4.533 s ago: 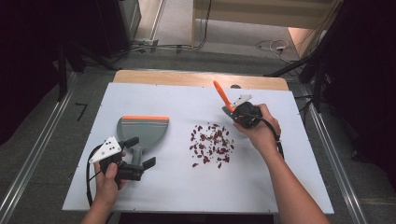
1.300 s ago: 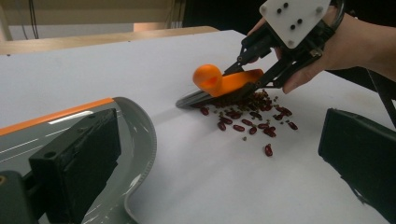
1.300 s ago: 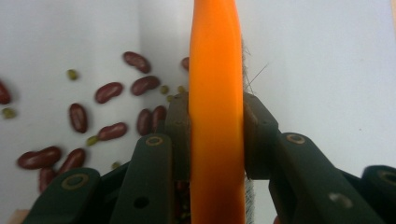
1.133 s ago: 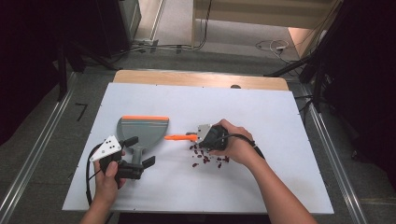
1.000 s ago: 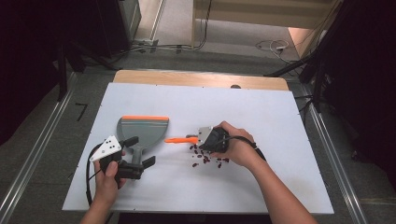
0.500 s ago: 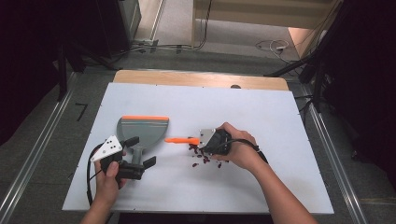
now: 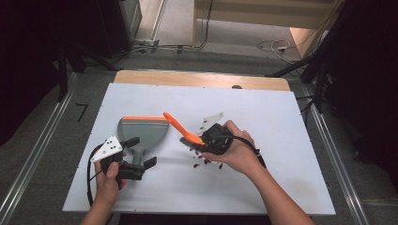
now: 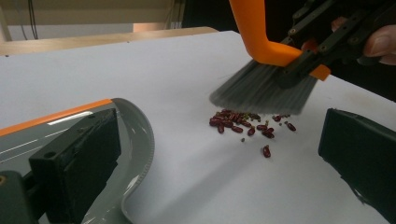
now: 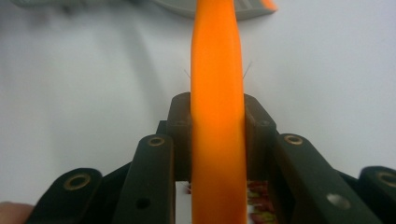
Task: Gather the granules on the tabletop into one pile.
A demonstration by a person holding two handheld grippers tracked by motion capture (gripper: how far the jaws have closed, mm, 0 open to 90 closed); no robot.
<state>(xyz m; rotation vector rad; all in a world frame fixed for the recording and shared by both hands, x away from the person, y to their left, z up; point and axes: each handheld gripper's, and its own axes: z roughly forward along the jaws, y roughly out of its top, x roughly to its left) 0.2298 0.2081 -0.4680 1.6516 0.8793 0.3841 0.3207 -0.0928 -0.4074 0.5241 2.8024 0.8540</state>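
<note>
**Q:** Broadly, what carries the scene?
**A:** White bench (image 7: 281,140), seen from above, with two hand-held grippers working over it.

**Q:** Largest item on it?
**A:** Grey dustpan (image 7: 141,133) with an orange front edge, lying flat left of centre, its handle pointing toward the person. In the left gripper view its curved grey wall (image 8: 140,135) lies beside the left jaw.

**Q:** Left gripper (image 7: 139,166)?
**A:** Jaws straddle the dustpan handle. Whether the pads press on it cannot be told.

**Q:** Next in size?
**A:** Orange-handled brush (image 7: 180,130), right of the dustpan, handle slanting up toward the dustpan's orange edge. Grey bristles (image 8: 261,93) hang just above the bench and are blurred.

**Q:** Right gripper (image 7: 199,143)?
**A:** Jaws closed tight on the brush handle; the right gripper view shows both pads flat against the orange handle (image 9: 217,140).

**Q:** Smallest items?
**A:** Dark red beans (image 8: 243,123), a small loose cluster on the bench directly under the bristles, with a few strays (image 7: 206,161) nearer the person. The cluster lies apart from the dustpan.
</note>
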